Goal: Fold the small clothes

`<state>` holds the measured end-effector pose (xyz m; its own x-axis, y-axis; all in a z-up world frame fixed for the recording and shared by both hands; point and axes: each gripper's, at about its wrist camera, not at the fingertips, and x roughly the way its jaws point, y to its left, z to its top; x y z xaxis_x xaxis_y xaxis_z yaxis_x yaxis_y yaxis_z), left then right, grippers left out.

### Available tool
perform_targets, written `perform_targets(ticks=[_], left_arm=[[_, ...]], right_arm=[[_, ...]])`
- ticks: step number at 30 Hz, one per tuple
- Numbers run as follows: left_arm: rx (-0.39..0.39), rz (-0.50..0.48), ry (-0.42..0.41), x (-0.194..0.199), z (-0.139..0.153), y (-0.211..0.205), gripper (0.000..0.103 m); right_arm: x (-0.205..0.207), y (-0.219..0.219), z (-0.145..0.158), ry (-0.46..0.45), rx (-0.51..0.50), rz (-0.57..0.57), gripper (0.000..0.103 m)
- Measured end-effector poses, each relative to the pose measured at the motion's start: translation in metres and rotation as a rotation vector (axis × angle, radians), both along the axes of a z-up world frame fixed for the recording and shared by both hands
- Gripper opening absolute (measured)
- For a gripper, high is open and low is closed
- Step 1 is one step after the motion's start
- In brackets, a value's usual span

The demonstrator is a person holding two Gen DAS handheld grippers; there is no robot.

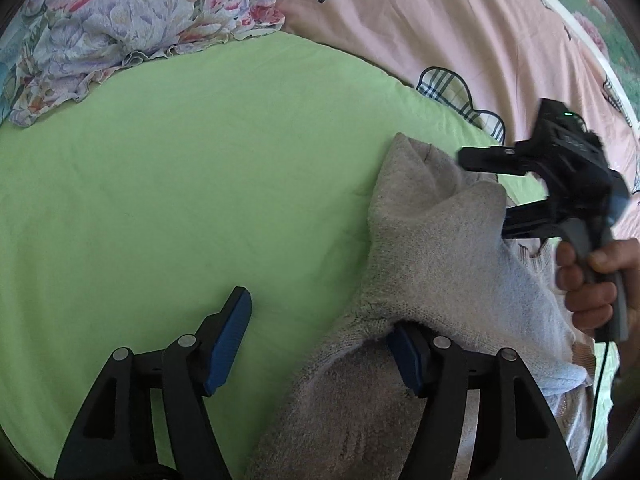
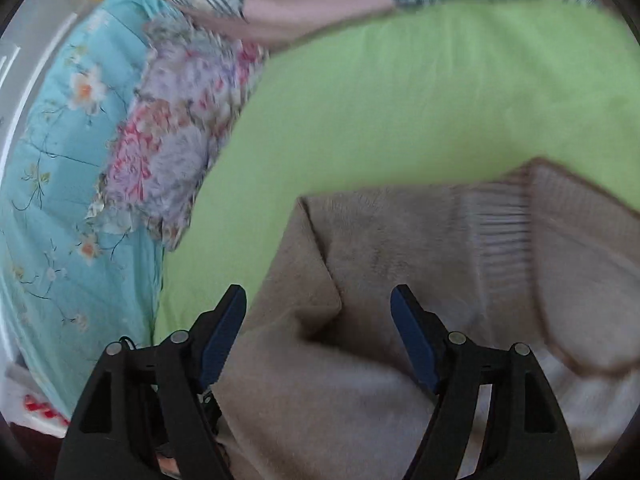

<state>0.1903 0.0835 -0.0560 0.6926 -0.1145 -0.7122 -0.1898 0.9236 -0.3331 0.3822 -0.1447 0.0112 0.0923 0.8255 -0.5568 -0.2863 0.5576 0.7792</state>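
Spreading both sets of jaws, I pinch nothing. Nearest, my left gripper (image 1: 320, 340) sits at the grey knit garment (image 1: 432, 264), whose length runs away rightward on the green sheet (image 1: 180, 184); my right gripper (image 2: 320, 336) hovers above it.

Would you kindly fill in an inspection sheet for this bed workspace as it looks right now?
Surface: green sheet, mostly bare.
Job's things: grey-beige knitted garment, partly folded, one flap standing up.
Clutter: floral cloth at the sheet's far edge.
Grippers: left gripper open, garment draped over one finger; right gripper open above the garment, nothing pinched.
Cables: thin dark cable hanging below the hand.
Surroundings: pink quilt with plaid patches; turquoise flowered bedding.
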Motion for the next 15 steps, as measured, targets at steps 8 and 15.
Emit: perform_targets(ticks=[8,15], left_arm=[[-0.036,-0.007,-0.031,-0.002,-0.002,0.003,0.072],[-0.056,-0.011,-0.037,-0.002,-0.002,0.005,0.073]], right_arm=[[0.025,0.057,0.002,-0.003,0.278,0.168,0.077],[0.028,0.053,0.015,-0.079,0.272,0.010,0.077]])
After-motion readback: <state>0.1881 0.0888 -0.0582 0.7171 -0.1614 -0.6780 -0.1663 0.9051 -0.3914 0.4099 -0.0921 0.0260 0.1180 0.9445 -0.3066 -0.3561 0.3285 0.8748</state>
